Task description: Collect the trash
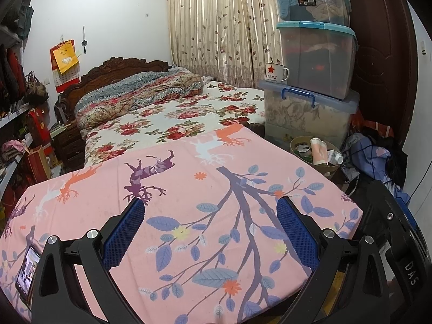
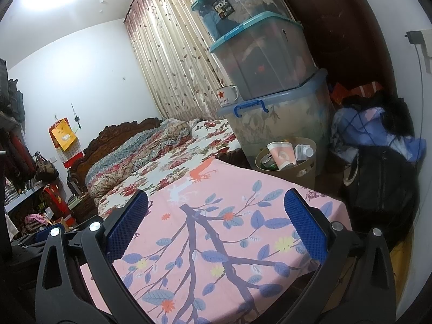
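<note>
bedroom setting: a table under a pink leaf-print cloth (image 1: 216,216) fills the foreground, with a floral bed (image 1: 172,118) beyond it at 12 o'clock and stacked clear storage boxes (image 1: 316,54) at 1 o'clock. a tan wastebasket (image 2: 302,170) stands on the floor just past the table's far corner, at 1 o'clock in both views, touching or nearly touching the lowest box. it already holds a pink-and-white paper cup (image 2: 282,155), a small white carton (image 2: 303,151) and what looks like a can (image 2: 266,159); no loose trash shows on the cloth. a phone (image 1: 25,272) lies at the cloth's near edge, at 8 o'clock in the left view.

handling, as judged: the cup and carton look light, thin-walled and easily crushed, so a gentle pinch across the rim or upper wall would suit; the can is stiffer but smooth and may slip. the basket itself appears to be light, semi-rigid plastic with cut-out handles, and its rim or a handle slot is the likely place to take hold.

pose: left gripper (image 1: 210,224) hovers low over the cloth, pointing toward 12 o'clock, jaws spread wide and holding nothing. right gripper (image 2: 216,221) sits likewise over the table's right part, aimed toward the basket side, jaws spread wide and holding nothing, well apart from the basket.
</note>
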The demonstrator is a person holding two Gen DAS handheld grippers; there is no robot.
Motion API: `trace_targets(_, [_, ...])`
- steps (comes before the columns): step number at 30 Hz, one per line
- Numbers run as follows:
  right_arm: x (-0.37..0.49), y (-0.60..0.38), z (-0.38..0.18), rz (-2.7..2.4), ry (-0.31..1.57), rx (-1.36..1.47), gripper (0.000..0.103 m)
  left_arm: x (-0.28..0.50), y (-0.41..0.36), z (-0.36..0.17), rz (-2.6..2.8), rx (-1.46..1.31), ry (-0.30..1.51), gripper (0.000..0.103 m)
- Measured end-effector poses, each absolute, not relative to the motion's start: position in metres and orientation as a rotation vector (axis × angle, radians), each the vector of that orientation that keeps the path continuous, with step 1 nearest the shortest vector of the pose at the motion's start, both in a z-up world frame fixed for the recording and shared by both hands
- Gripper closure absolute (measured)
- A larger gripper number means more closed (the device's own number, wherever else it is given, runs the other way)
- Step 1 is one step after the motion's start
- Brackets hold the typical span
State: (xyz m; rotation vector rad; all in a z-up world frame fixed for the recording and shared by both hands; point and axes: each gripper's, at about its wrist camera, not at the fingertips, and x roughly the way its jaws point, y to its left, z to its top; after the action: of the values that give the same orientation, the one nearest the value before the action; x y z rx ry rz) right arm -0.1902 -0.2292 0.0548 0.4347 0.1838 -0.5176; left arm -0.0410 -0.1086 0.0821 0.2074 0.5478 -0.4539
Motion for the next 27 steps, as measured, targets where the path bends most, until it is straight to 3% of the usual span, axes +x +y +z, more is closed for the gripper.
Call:
trace_targets(12, [-0.173,-0.235,0.044,-0.495,0.257,0.437,0.003,-0.014,-0.102,0.061,-0.435,0.174,0.627,0.009])
trace_targets(27, [-0.067,-0.242,-0.002,-0.375,0.584,0.407,0.003,0.076,-0.056,0.001,-0.234,0.093,0.802,0.009])
